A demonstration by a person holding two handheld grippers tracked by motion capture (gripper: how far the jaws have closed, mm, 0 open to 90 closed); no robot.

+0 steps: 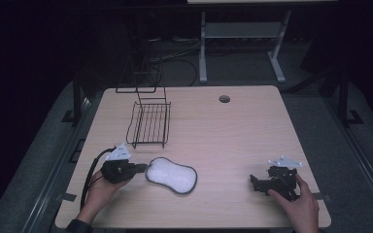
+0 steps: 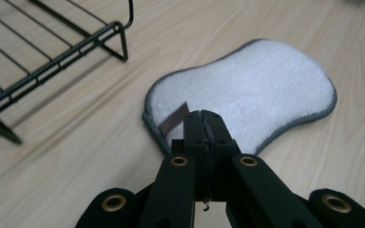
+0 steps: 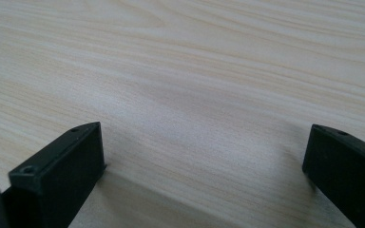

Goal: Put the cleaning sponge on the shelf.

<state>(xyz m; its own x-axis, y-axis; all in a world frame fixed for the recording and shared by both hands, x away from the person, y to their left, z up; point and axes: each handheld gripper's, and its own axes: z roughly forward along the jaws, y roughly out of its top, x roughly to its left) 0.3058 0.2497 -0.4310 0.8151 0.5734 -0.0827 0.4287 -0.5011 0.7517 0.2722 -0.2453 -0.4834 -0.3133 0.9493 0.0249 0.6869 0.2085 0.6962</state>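
Left jaws pinched shut on the near-left edge of the white pad; the lift had barely begun.

The left gripper (image 2: 203, 124) had its jaws pressed together over the grey-bound rim of the white pad (image 2: 247, 90), beside its small tag (image 2: 173, 118), while most of the pad lay flat to the right of the fingertips on the table (image 1: 233, 126). The wire rack (image 1: 149, 124) stood just beyond, to the far left, empty; carrying the pad there seemingly remained. The right gripper (image 3: 204, 156) rested wide open over bare wood, well apart at the near right.

Pad (image 1: 171, 175) on table (image 1: 233, 136); rack (image 1: 149, 124) behind it.
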